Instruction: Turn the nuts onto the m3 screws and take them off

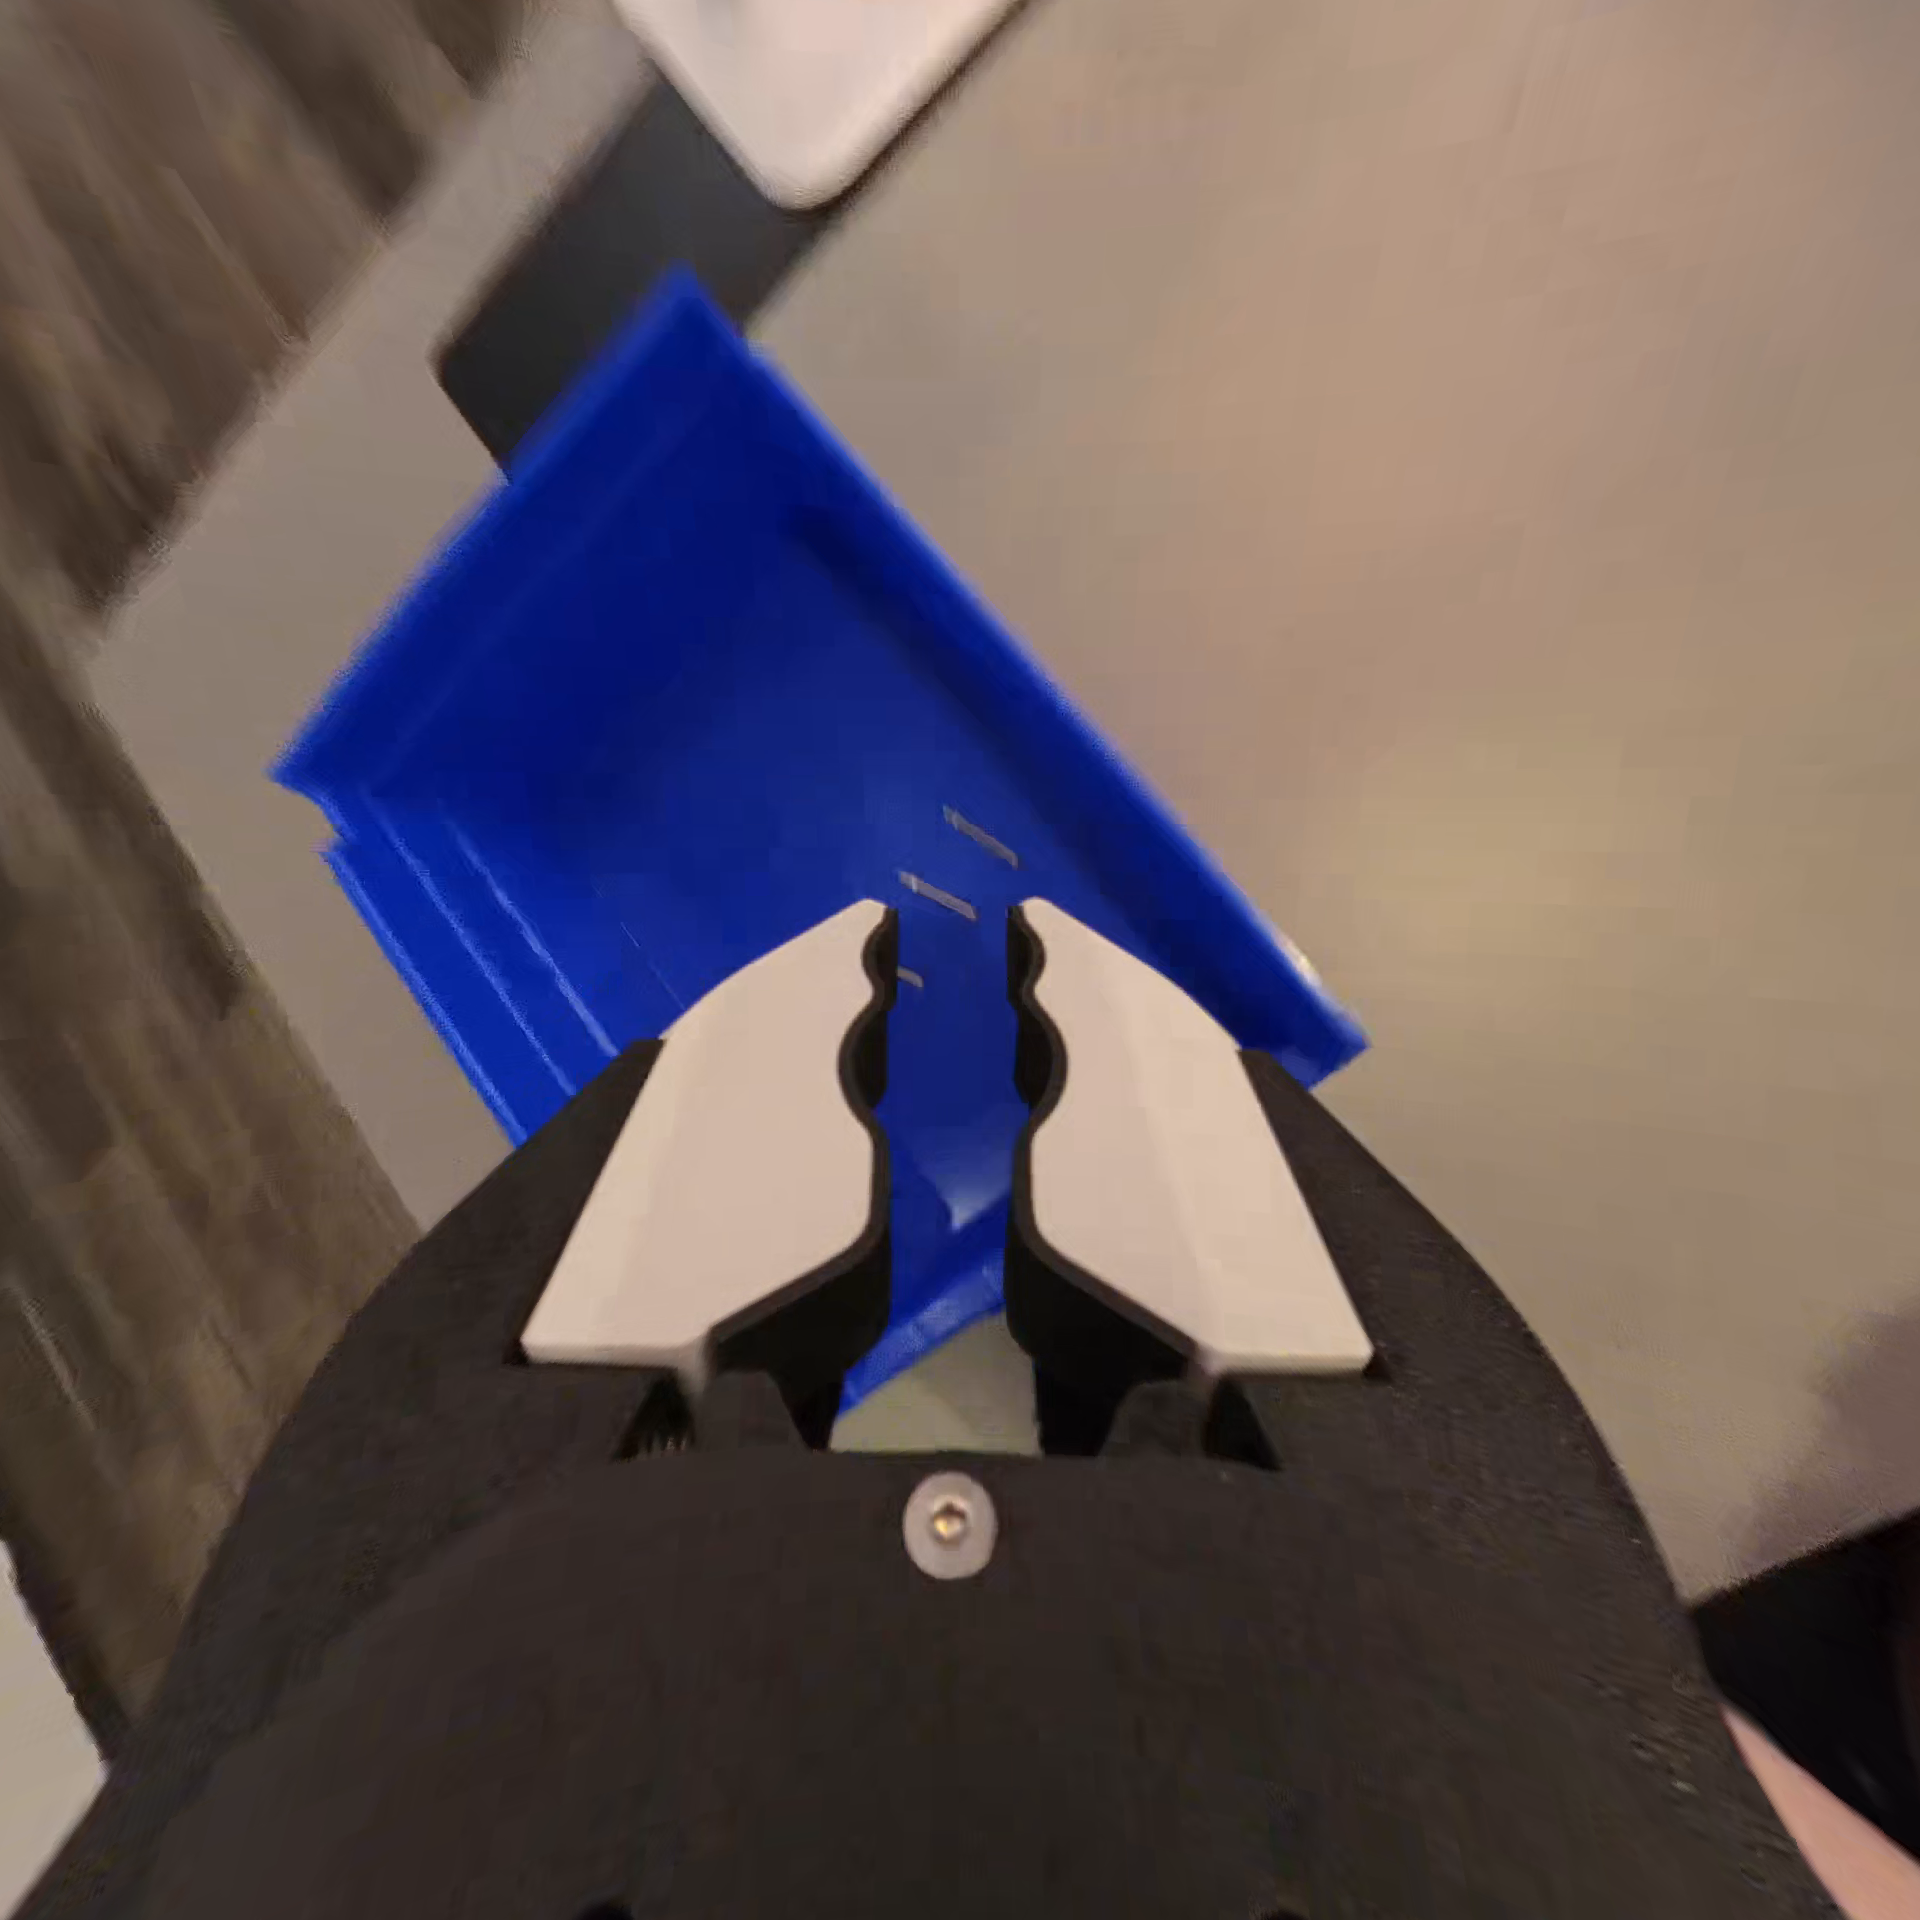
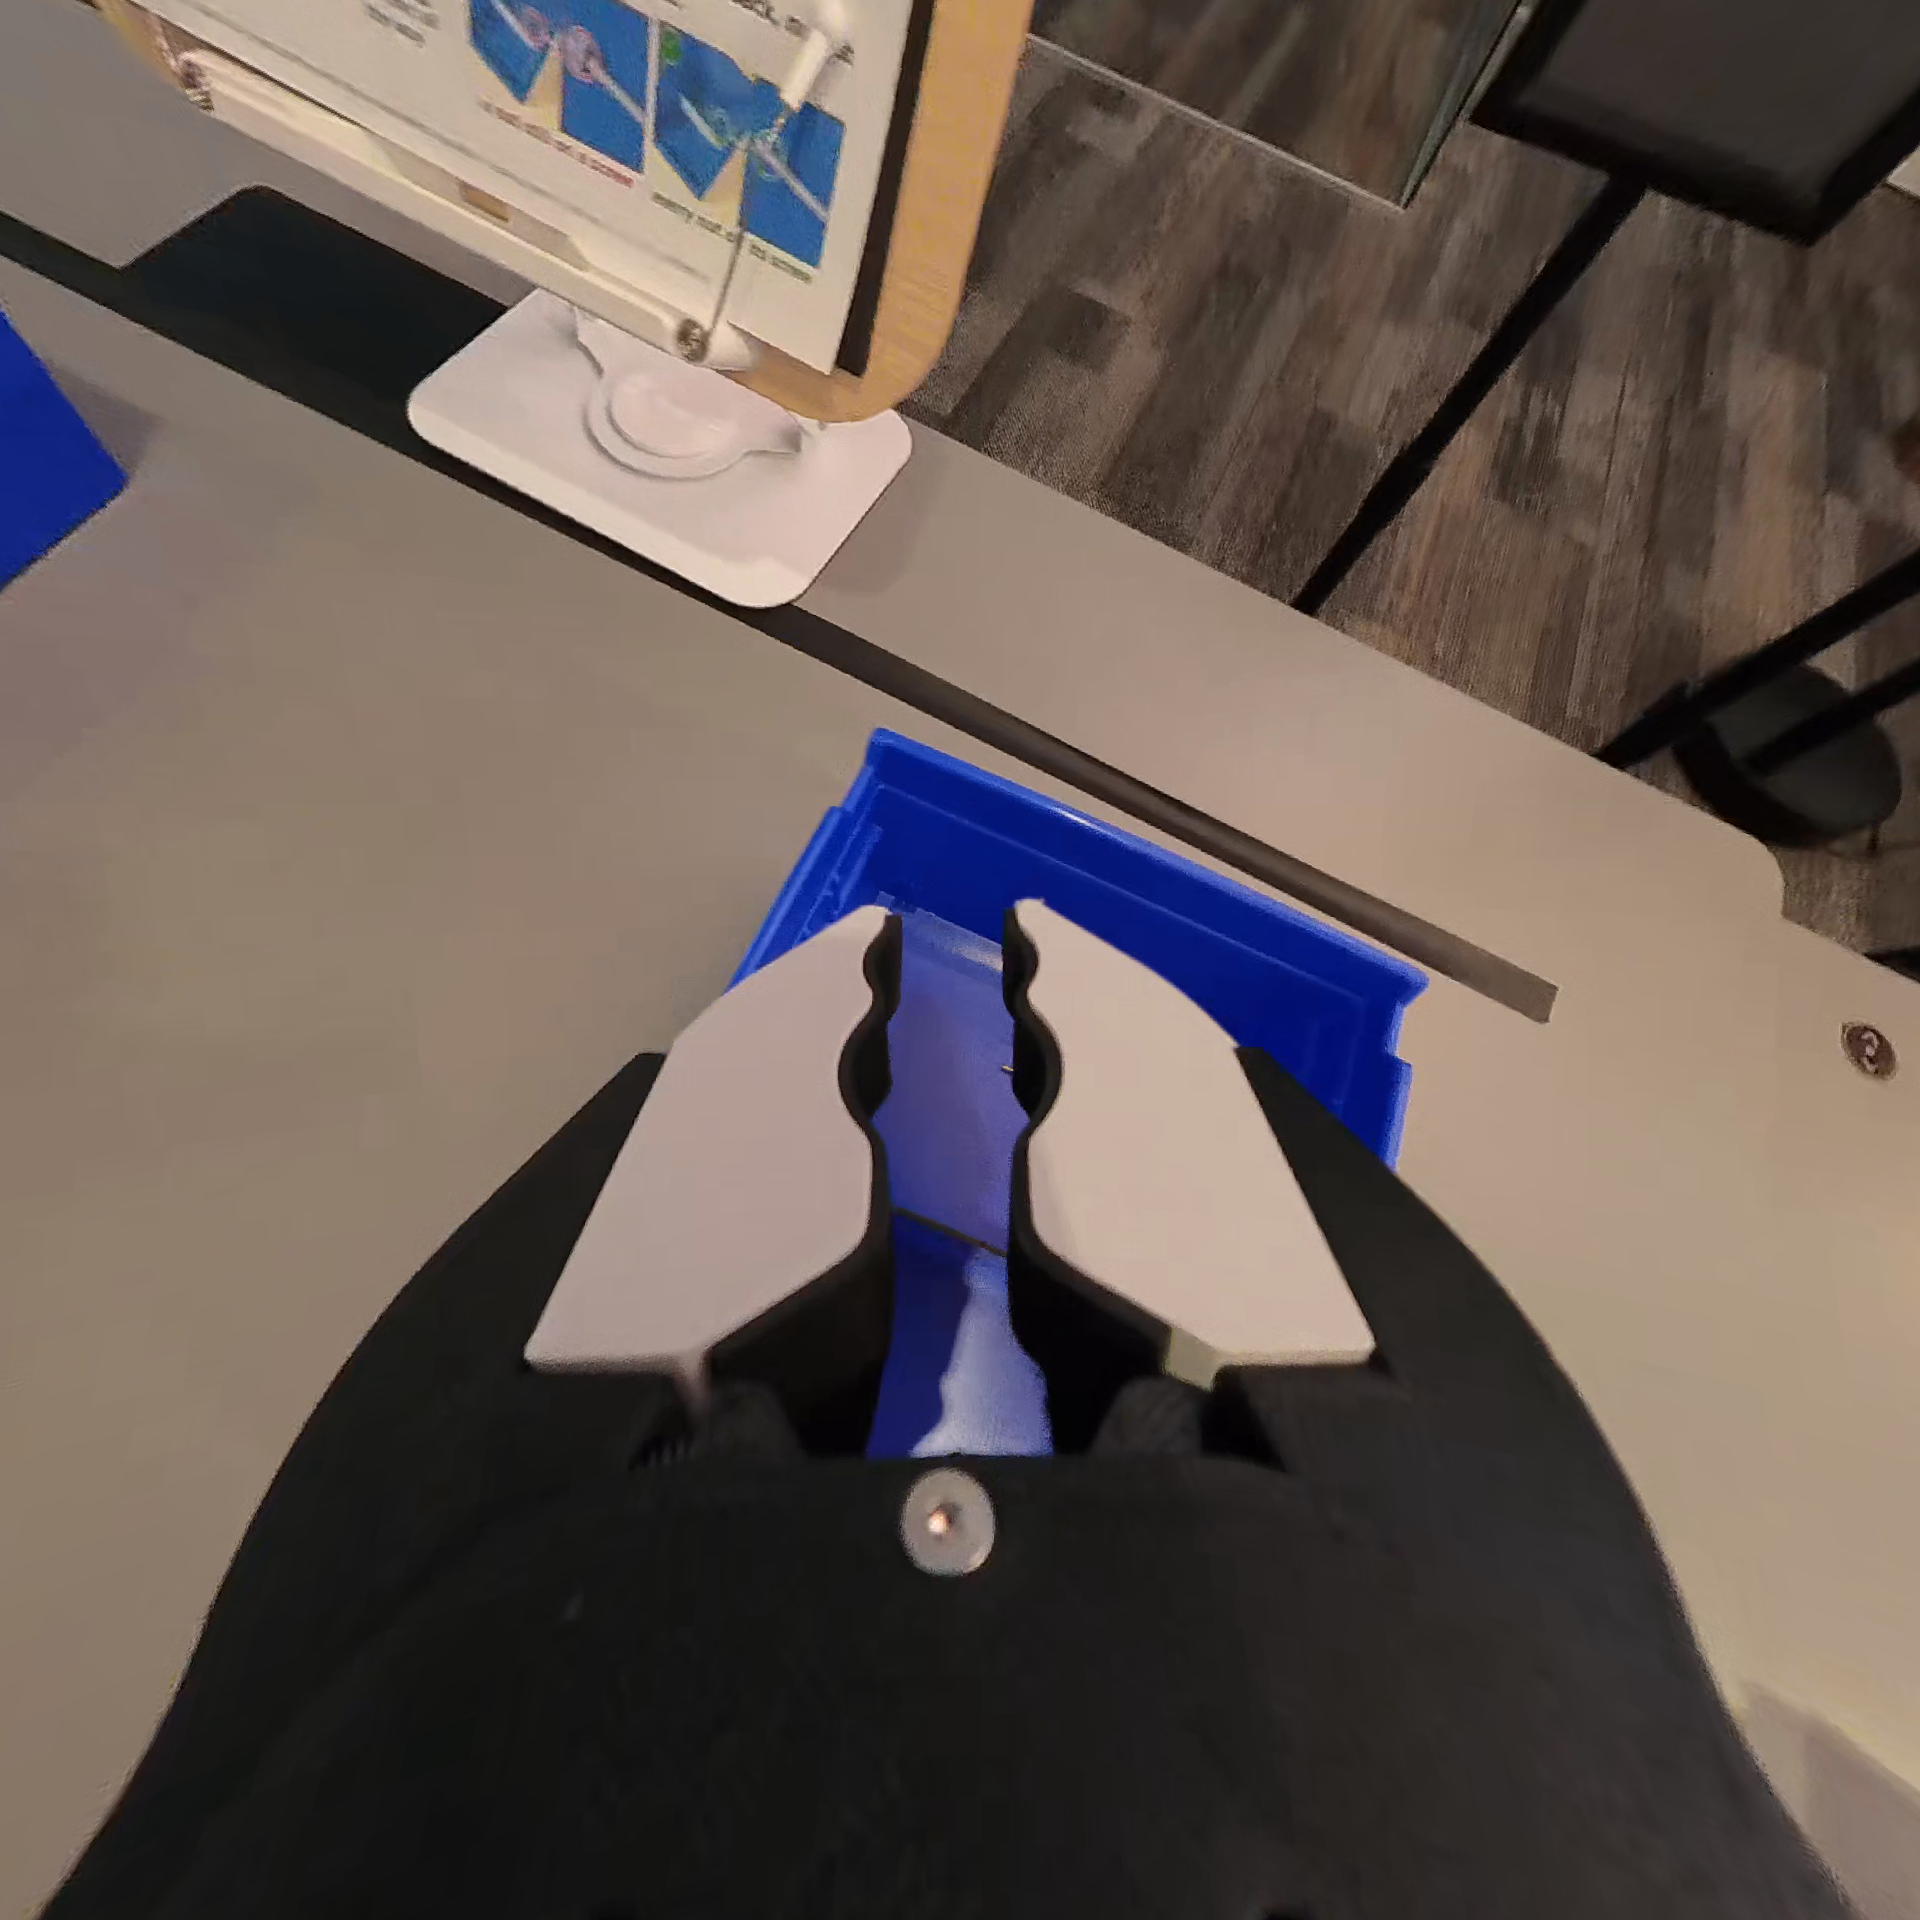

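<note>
Three thin silvery screws [image 1: 982, 836] lie on the floor of a blue bin [image 1: 644, 665] in the left wrist view, side by side, their long axes all running from about ten o'clock to four o'clock. The nearest one shows only as a short glint beside the inner edge of one finger. The left gripper [image 1: 948, 914] hovers over this bin with a narrow gap between its fingertips and nothing in it; the screws sit just past the tips, at twelve to one o'clock. This gripper looks the nearer one to the screws, and to close across a shaft it would probably have to twist.

The right gripper [image 2: 951, 914] hangs over a second blue bin [image 2: 1195, 914], also with a narrow gap and nothing held. A tiny speck by one finger may be a nut; too small to tell.

Both bins rest on a grey table [image 2: 364, 831], with a picture stand [image 2: 665, 457] at eleven o'clock in the right wrist view.
</note>
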`<state>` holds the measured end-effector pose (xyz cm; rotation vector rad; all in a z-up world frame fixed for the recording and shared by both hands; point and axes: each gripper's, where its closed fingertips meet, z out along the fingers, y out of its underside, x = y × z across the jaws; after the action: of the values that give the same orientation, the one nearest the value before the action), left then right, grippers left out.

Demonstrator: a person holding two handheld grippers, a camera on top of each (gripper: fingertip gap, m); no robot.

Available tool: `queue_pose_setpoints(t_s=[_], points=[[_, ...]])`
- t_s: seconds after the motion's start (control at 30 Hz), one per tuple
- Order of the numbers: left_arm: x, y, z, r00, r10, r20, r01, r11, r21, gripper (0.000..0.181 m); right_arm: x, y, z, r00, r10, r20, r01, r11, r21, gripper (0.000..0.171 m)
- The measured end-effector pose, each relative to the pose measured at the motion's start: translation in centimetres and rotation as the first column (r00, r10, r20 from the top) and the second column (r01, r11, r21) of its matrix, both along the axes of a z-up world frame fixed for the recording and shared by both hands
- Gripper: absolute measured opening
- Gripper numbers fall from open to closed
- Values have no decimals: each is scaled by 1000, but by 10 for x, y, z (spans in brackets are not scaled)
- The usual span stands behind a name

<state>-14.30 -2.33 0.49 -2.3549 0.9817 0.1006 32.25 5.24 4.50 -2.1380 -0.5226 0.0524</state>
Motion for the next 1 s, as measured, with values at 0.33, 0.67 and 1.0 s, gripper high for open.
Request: queue_pose_setpoints(t_s=[0.33, 0.67, 1.0], points=[[-60, 29, -119, 879, 472, -66, -446, 766, -462, 20, -13, -1, -20, 993, 36, 108, -28, 997, -79, 26], [-75, 30, -157, 833, 538, -130, -511, 657, -554, 24, -15, -1, -23, 991, 48, 121, -37, 995, -91, 26], [-79, 23, -162, 864, 456, -215, -493, 674, -550, 3, -15, -2, -28, 988, 58, 146, -42, 993, -111, 27]])
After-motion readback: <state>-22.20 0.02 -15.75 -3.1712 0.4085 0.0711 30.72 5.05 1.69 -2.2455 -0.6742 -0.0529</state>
